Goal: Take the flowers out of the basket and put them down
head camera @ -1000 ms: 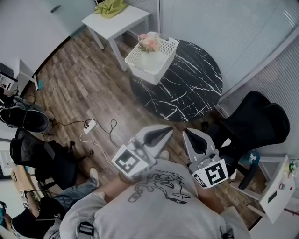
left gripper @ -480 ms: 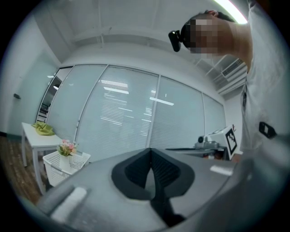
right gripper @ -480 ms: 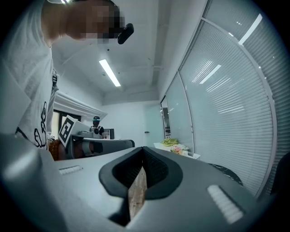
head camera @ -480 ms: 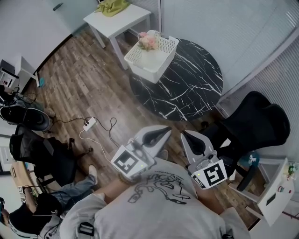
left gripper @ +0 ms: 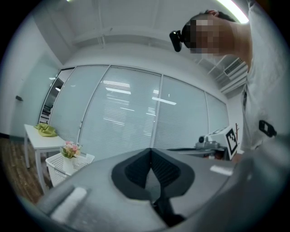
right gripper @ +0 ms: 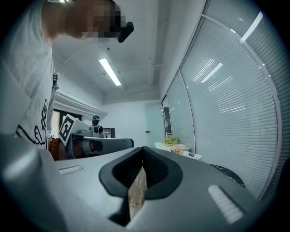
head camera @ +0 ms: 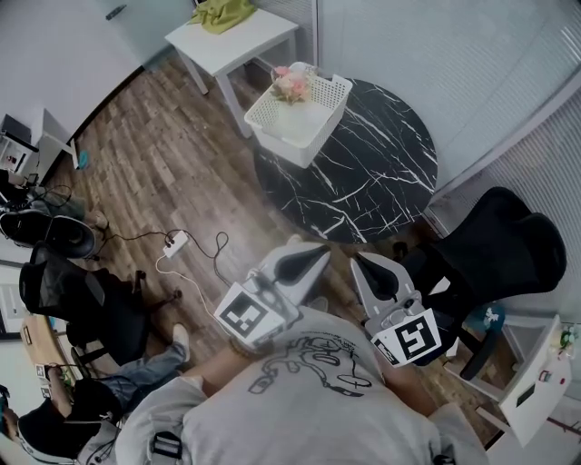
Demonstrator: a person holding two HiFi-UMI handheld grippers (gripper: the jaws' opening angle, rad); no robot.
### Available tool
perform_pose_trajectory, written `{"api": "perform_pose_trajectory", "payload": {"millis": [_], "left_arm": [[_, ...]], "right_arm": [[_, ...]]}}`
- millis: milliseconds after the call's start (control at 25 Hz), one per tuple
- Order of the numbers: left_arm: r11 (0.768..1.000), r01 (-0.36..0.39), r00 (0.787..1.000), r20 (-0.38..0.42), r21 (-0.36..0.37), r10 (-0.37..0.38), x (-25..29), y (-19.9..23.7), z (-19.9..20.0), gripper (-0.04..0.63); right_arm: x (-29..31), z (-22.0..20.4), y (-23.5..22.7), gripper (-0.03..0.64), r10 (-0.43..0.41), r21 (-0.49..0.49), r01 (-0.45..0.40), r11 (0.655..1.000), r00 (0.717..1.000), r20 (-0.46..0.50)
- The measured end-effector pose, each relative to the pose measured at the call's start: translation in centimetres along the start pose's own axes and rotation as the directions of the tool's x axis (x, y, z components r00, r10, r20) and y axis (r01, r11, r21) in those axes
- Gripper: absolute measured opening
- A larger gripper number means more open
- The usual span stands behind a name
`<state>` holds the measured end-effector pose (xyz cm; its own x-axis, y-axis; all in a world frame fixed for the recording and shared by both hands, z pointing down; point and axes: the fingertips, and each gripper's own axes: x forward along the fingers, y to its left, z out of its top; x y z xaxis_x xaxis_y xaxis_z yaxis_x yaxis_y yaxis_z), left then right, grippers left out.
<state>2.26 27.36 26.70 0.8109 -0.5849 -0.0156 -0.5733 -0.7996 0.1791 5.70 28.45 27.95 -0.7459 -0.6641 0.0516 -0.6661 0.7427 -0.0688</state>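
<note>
Head view looks steeply down on a person in a grey printed T-shirt who holds a gripper in each hand close to the chest. Side by side, the left gripper (head camera: 320, 252) and the right gripper (head camera: 359, 261) point level toward a round black marble-patterned table (head camera: 381, 182) and are short of its near edge. Each gripper has its jaws pressed together with nothing between them, as both gripper views show. The flowers (head camera: 290, 84), a small pink and cream bunch in a white vase, stand upright inside a white latticed basket (head camera: 320, 123). This basket sits at the far left edge of the round table, well apart from both grippers. Just beyond the basket is a white side table (head camera: 245, 41) with a crumpled green cloth (head camera: 218, 13) on it. A black office chair (head camera: 495, 245) stands to the right of the round table. On the wooden floor (head camera: 163, 154) to the left lies a white power strip (head camera: 175, 242) with its cable.
</note>
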Motion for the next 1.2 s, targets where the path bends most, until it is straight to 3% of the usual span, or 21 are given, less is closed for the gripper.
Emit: {"api": "perform_pose_trajectory", "payload": {"millis": [440, 1200], "left_arm": [[1.000, 0.010, 1.000, 0.003, 0.003, -0.010, 3.1, 7.7, 1.0, 0.003], [1.000, -0.004, 1.000, -0.017, 0.009, 0.004, 7.9, 25.6, 3.9, 0.003]], "right_arm": [[6.9, 0.1, -4.8, 0.006, -0.013, -0.001, 0.013, 1.000, 1.000, -0.006], [22.9, 0.4, -13.6, 0.008, -0.026, -0.011, 0.025, 1.000, 0.998, -0.054]]}}
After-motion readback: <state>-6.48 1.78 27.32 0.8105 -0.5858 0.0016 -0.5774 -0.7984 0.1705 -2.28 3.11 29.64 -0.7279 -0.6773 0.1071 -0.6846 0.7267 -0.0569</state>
